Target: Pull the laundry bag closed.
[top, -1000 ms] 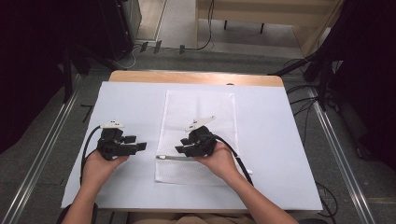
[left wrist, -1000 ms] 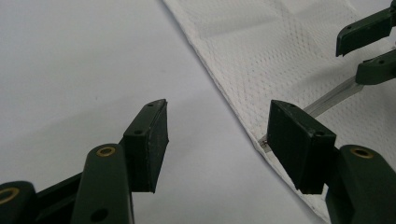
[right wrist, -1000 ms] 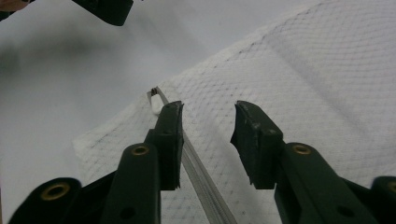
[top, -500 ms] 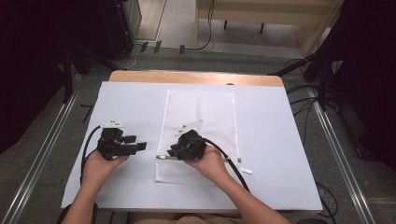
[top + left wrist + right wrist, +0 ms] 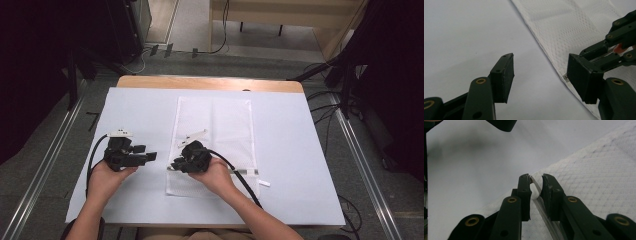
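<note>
Your white mesh bag (image 5: 215,145) lies flat on the white sheet (image 5: 300,150) mid-table. Your right gripper (image 5: 176,164) has just been closing around the zipper pull (image 5: 534,191) at its near left edge. Your left gripper (image 5: 151,157) hovers beside it, jaws wide, empty.

Bare white sheet (image 5: 300,150) right of mesh bag (image 5: 220,125), left gripper (image 5: 150,158) beside it

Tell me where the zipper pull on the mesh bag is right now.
In the right gripper view, the zipper pull sits between the right gripper jaws, at the near left end of the white mesh bag on the table.
</note>
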The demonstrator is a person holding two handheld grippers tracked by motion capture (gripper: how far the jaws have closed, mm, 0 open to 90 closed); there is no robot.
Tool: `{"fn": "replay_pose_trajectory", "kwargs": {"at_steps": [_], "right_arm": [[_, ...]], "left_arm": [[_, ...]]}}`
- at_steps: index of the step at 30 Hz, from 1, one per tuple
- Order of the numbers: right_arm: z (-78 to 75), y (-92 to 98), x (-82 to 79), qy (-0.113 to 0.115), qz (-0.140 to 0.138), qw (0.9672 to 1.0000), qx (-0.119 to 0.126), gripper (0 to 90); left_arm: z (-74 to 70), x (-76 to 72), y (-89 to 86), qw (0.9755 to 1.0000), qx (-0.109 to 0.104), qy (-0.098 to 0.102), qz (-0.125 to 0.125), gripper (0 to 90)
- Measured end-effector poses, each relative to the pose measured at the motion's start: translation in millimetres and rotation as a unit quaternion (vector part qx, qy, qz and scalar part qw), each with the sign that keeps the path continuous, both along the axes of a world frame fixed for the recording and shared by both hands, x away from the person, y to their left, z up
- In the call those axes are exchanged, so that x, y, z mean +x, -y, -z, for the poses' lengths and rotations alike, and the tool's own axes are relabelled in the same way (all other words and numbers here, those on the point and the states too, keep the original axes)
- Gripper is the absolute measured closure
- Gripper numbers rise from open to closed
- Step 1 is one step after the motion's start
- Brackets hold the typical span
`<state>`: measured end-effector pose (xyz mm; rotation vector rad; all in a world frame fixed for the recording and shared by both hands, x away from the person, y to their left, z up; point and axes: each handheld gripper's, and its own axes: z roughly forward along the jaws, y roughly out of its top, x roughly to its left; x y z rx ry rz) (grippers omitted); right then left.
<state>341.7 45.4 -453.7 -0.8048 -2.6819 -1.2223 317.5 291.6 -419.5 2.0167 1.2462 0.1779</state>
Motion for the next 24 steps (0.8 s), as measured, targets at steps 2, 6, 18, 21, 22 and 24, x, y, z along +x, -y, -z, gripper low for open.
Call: {"fn": "replay_pose_trajectory", "kwargs": {"at_steps": [2,6,18,21,22,24], "right_arm": [[2.2,-2.0,0.8,-0.005,-0.001,1.0,0.001,77.8],[6.3,-6.4,0.4,-0.004,-0.006,1.0,-0.005,78.2],[11.6,-12.6,-2.6,0.004,-0.009,0.9997,-0.021,82.0],[11.6,-13.7,-4.2,0.012,-0.011,0.9996,-0.025,82.8],[11.6,-14.0,-4.8,0.013,-0.012,0.9995,-0.026,82.9],[11.5,-14.5,-5.9,0.016,-0.011,0.9994,-0.028,83.0]], "left_arm": [[0.1,0.1,0.0,1.0,-0.001,0.0,0.001,39.4],[-0.1,0.2,-0.8,1.0,-0.001,-0.001,0.001,39.4],[-0.2,0.3,-1.2,1.0,-0.002,-0.001,0.001,39.4],[-0.2,0.3,-1.4,1.0,-0.001,-0.001,-0.001,39.4],[-0.3,0.3,-1.5,1.0,-0.001,-0.001,-0.001,39.4],[-0.4,0.3,-1.5,1.0,-0.002,0.0,-0.001,39.4]]}}
